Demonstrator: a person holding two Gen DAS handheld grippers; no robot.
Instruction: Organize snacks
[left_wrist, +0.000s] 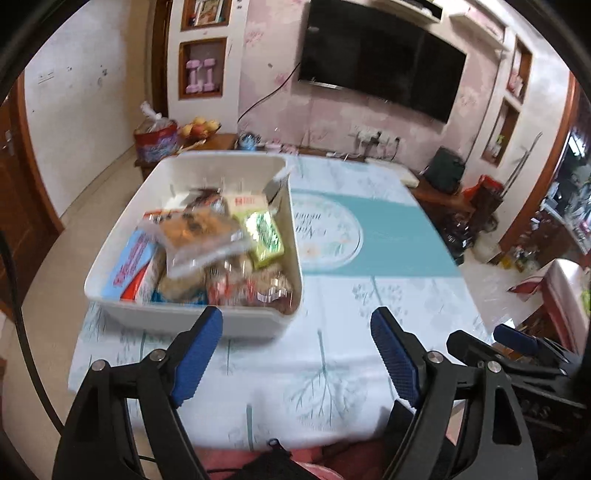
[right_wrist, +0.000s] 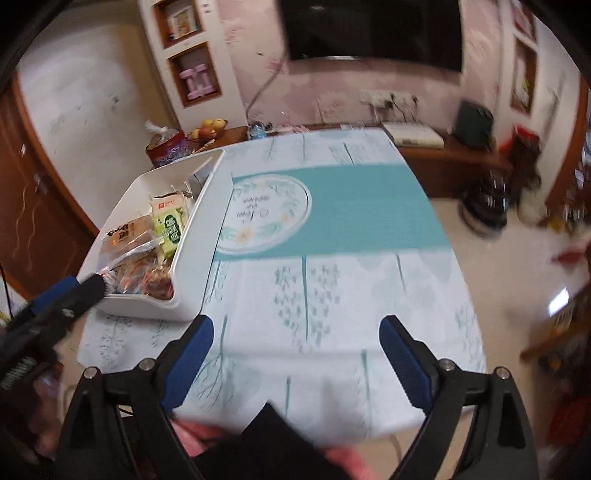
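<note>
A white bin (left_wrist: 122, 306) stands on the left of the table and holds several snack packs: a clear bag of biscuits (left_wrist: 199, 232), a green pack (left_wrist: 266, 236) and a blue and red pack (left_wrist: 129, 266). My left gripper (left_wrist: 295, 332) is open and empty, just in front of the bin's near wall. In the right wrist view the bin (right_wrist: 207, 214) is at the left with the green pack (right_wrist: 170, 229) inside. My right gripper (right_wrist: 295, 339) is open and empty over bare tablecloth. The left gripper (right_wrist: 70, 295) shows at its left edge.
The table wears a white and teal cloth (left_wrist: 388, 236) with a round emblem (right_wrist: 266, 214). A wooden TV bench (right_wrist: 443, 158) with a fruit bowl (left_wrist: 199, 127) stands behind it, under a wall TV (left_wrist: 380, 59). Floor clutter (right_wrist: 491, 199) lies at right.
</note>
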